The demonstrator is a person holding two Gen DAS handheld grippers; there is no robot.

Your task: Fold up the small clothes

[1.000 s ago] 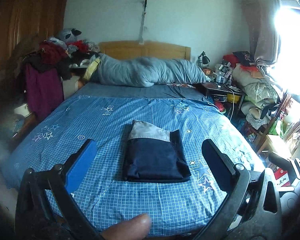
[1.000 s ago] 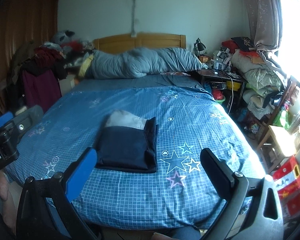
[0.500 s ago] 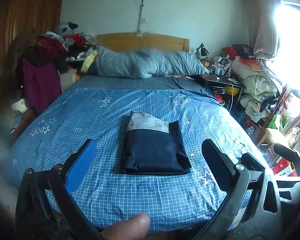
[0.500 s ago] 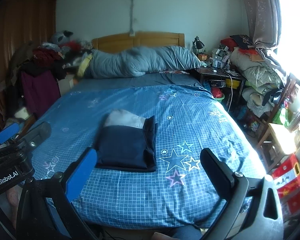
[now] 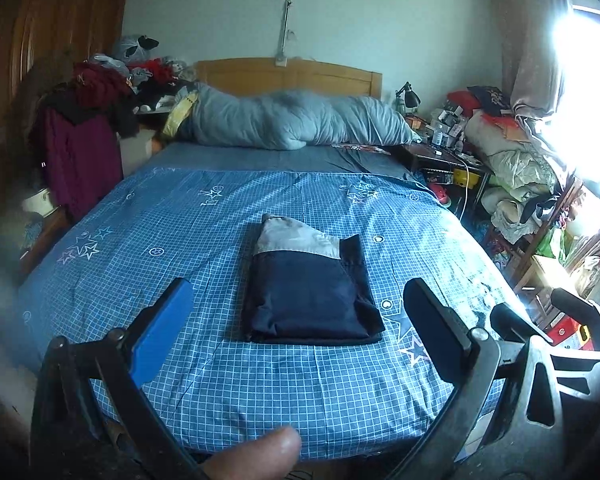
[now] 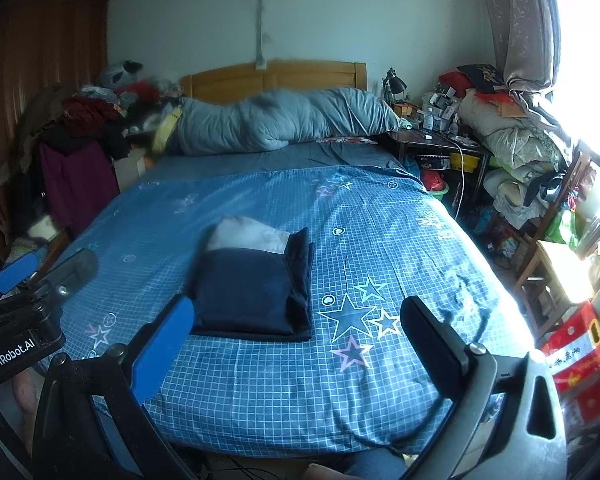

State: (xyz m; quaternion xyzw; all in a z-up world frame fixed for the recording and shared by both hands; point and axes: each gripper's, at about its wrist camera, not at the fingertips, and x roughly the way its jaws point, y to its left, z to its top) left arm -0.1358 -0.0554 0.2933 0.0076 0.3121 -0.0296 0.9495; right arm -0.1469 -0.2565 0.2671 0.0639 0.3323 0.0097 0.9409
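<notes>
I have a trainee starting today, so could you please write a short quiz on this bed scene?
1. True or false: the left gripper is shut on the folded garment.
2. What does the garment lie on?
A. the grey duvet
B. the blue checked sheet
C. the floor
3. What colour is the garment's far end?

Key:
1. False; both the left and the right gripper are open and apart from it.
2. B
3. Light grey.

The folded navy-and-grey fabric garment [image 5: 308,292] lies mid-bed on the blue checked bedsheet [image 5: 180,240], nearer the foot edge; the rolled grey quilt [image 5: 292,124] lies along the head edge.
</notes>
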